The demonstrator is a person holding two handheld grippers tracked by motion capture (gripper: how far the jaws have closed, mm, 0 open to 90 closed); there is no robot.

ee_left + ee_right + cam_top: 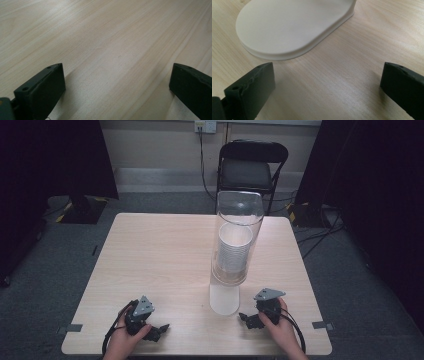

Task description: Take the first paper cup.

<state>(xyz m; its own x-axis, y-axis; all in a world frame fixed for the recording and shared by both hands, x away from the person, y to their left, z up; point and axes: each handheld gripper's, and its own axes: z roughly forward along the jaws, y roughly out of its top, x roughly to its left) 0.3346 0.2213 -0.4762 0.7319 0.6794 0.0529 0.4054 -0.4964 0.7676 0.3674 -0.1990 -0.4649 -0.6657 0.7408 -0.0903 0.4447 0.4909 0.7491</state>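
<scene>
Nothing grabbed yet: both the left gripper (161,330) and right gripper (246,319) rest wide open on the table (165,255). The cup dispenser (235,240) stands mid-table, just beside the right one; reaching comes next, I'd guess.

One tube (238,237) (cup stack (234,248) inside), two claws (161,330) (246,318), one chair (251,167).

Left gripper (161,330) low at the table's (165,250) near edge, jaws wide, right gripper (246,319) likewise, jaws wide
</scene>
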